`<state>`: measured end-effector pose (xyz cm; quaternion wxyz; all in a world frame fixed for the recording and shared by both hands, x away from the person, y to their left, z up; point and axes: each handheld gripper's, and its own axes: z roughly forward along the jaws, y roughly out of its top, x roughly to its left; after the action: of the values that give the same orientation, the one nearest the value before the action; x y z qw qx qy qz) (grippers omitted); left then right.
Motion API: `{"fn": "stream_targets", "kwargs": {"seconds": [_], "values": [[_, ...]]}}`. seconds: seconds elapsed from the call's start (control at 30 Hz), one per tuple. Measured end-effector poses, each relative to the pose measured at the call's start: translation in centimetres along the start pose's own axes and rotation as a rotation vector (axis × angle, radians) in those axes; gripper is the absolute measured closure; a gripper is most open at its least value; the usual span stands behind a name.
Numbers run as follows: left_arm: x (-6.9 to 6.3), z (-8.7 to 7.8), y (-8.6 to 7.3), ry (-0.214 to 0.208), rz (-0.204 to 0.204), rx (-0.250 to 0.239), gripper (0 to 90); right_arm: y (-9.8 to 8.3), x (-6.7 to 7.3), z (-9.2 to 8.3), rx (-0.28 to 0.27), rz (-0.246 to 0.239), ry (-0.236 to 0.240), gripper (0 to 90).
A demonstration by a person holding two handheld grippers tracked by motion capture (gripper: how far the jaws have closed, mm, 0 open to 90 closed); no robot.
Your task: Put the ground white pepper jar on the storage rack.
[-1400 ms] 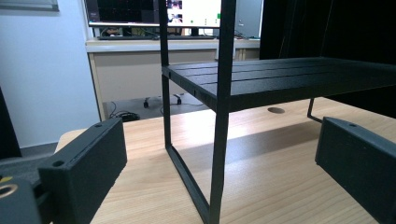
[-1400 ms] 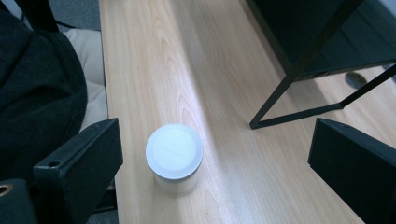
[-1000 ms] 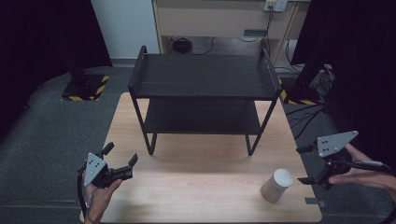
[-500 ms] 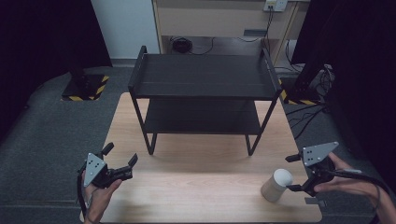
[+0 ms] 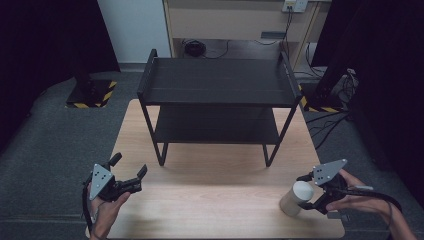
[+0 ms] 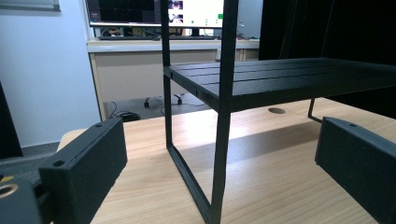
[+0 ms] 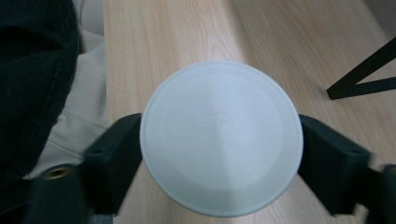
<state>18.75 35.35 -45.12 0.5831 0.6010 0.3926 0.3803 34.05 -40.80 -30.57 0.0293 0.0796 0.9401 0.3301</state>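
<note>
Over at the left near corner of the wooden table (image 5: 220, 175), the person's left hand (image 5: 102, 210) is holding the left gripper (image 5: 127, 172) low above the wood, its grey three-cornered plate facing up. Its jaws are standing spread wide with nothing between them, and they are pointing toward the black two-tier shelf rack (image 5: 217, 82). In the left gripper view, the two black jaws are flanking the rack's near left leg (image 6: 223, 140), which is rising from the tabletop a little way ahead of them, apart from both.

The rack is standing in the middle of the table toward the far edge, both its tiers bare. Beyond it, a pale cabinet (image 5: 235, 22) is sitting against the wall with cables trailing on the floor beneath.

At the right near corner, a white cylindrical container (image 5: 296, 198) with a flat lid is standing upright on the wood, well apart from the rack. The right gripper (image 5: 309, 192) is reaching it from the right side, held by the right hand (image 5: 357, 200). Its jaws have just been closing, and the container is sitting between them. In the right gripper view, looking straight down on the round lid (image 7: 219, 137), the black jaws are sitting tight against its left and right sides, pinching the container.
</note>
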Motion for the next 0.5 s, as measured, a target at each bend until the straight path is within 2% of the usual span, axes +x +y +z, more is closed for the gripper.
{"fn": "stream_targets", "kwargs": {"seconds": [0.1, 0.13, 0.2, 0.3, 0.37, 0.5], "values": [[0.02, -0.03, 0.0, 0.001, -0.001, 0.0, 1.7, -0.01, -0.07, 0.18, 0.006, 0.008, -0.003, 30.2], [0.03, -0.04, 0.0, 0.001, -0.001, 0.0, 1.7, -0.15, -0.3, 0.2, -0.002, 0.013, 0.013, 33.1], [0.04, -0.04, -0.01, 0.003, -0.003, -0.001, 1.7, -0.01, -0.01, 0.22, 0.0, 0.013, -0.004, 33.3], [0.05, -0.05, 0.01, 0.002, 0.0, 0.001, 1.7, -0.23, -0.05, 0.21, -0.012, 0.038, -0.008, 33.4], [0.06, -0.03, -0.01, 0.002, -0.003, 0.0, 1.7, -0.25, -0.04, 0.21, -0.012, 0.038, -0.011, 33.4], [0.09, 0.0, 0.0, 0.002, -0.003, -0.001, 1.8, 0.28, 0.22, 0.13, 0.004, 0.045, -0.018, 33.6]]}}
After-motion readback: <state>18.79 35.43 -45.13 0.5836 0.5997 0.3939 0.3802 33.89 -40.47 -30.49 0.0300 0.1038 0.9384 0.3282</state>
